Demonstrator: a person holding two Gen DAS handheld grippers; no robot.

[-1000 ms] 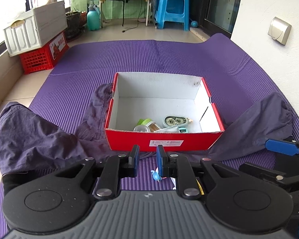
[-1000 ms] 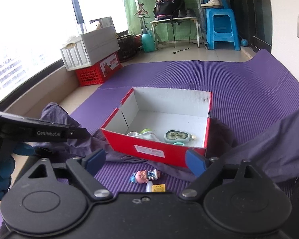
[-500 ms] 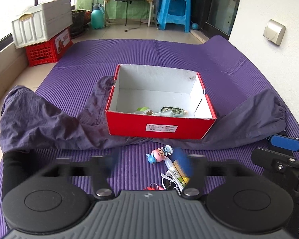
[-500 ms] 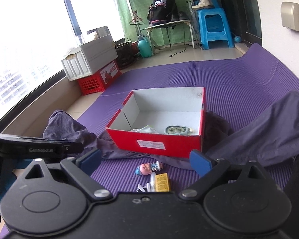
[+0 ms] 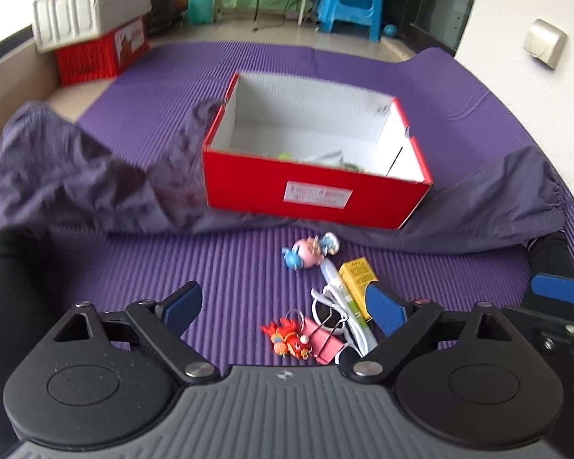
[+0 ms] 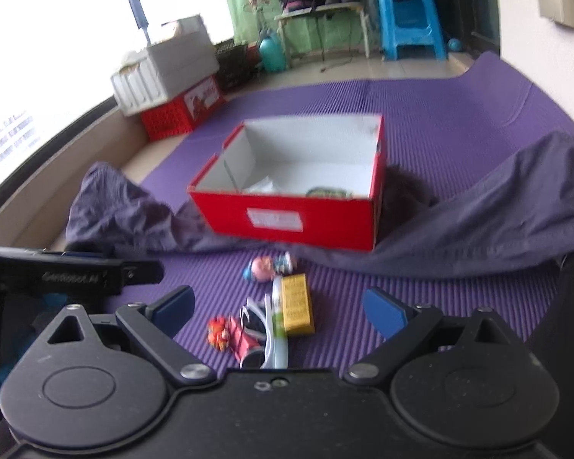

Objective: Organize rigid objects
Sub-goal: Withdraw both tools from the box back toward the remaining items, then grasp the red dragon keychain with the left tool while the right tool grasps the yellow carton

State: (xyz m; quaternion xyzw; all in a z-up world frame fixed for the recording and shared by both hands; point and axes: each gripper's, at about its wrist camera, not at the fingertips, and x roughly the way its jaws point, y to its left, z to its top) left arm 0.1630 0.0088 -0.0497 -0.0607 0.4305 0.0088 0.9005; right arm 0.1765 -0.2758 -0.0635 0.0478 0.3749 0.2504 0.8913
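1. The purple mat point(image 5: 218, 264) fills the floor, with a grey-blue cloth point(image 5: 80, 187) rumpled across it and the red box point(image 5: 313, 191) sitting on the cloth's middle – open-topped, a few items already low inside it, too blurred to name.

2. The loose pile lies on the mat just in front of the box's labelled side, between the box and both grippers.

3. Left gripper point(image 5: 285, 306) – jaws opening, nothing gripped. The pile sits ahead and off to its right, crowding the right finger.

4. Right gripper point(image 6: 279, 306) – spread wide, holding nothing. Here the pile lies between the fingers, left of centre.

5. Piece by piece: a yellow carton point(image 6: 296, 304) and a white tube point(image 6: 277, 321) lie side by side, long axes running towards the box – roughly along the right gripper's line of sight.

6. Nearest the grippers are a pink binder clip point(image 5: 325, 340) and a small red figure point(image 5: 287, 338); nearest the box, the pink doll point(image 5: 310, 254).

7. My call – the right gripper looks better lined up for the carton or tube; the left sits closer to the clip and red figure.
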